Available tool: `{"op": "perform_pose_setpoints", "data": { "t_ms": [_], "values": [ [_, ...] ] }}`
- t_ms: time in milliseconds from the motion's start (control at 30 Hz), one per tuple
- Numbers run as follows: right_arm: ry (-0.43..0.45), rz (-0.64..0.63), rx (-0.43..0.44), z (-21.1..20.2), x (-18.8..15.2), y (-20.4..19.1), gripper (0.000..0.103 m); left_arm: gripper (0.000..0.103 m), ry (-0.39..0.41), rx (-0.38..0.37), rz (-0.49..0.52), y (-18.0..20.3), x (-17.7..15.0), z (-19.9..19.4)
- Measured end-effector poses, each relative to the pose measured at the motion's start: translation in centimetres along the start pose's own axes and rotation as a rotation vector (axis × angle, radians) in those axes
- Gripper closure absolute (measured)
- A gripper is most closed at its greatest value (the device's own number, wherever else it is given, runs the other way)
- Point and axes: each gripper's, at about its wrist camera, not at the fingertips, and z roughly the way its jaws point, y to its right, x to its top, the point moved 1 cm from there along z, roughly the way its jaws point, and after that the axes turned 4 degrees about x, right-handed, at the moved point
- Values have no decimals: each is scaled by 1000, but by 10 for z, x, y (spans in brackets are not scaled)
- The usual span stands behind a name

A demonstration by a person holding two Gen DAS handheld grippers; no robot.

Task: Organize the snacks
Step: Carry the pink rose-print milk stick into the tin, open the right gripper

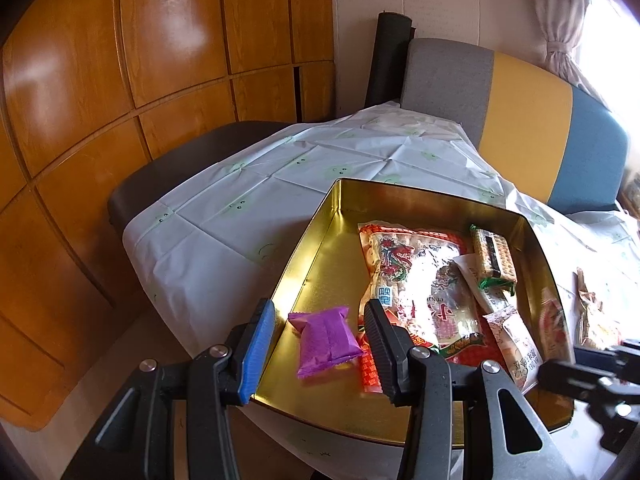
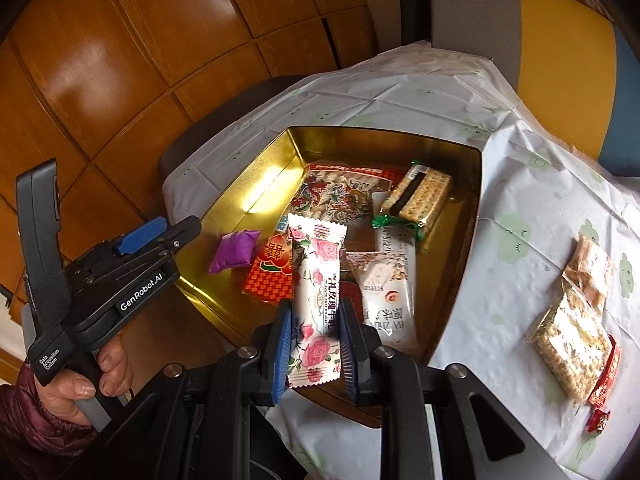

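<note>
Right gripper (image 2: 314,344): clamped on rose-print candy bar (image 2: 316,280), above near edge of gold tin (image 2: 256,168). Left gripper (image 1: 320,344): spread wide, empty, over purple packet (image 1: 326,340) inside tin.

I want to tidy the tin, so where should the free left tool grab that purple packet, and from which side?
Grip the purple packet across its puffy middle, coming straight down from above. It lies flat and apart on the bare floor of the gold tin, and the open left tool already straddles it. The tin wall blocks a sideways approach, and the crimped ends are thin.
</note>
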Motion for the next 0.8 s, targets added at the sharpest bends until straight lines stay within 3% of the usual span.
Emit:
{"op": "perform_pose_setpoints", "data": {
  "t_ms": [267, 800],
  "values": [
    [-60, -4, -55, 37, -6, 1, 72, 56, -2, -7, 20, 6, -3, 0],
    [12, 33, -102, 11, -18, 10, 70, 56, 3, -35, 72, 23, -7, -7]
  ]
}}
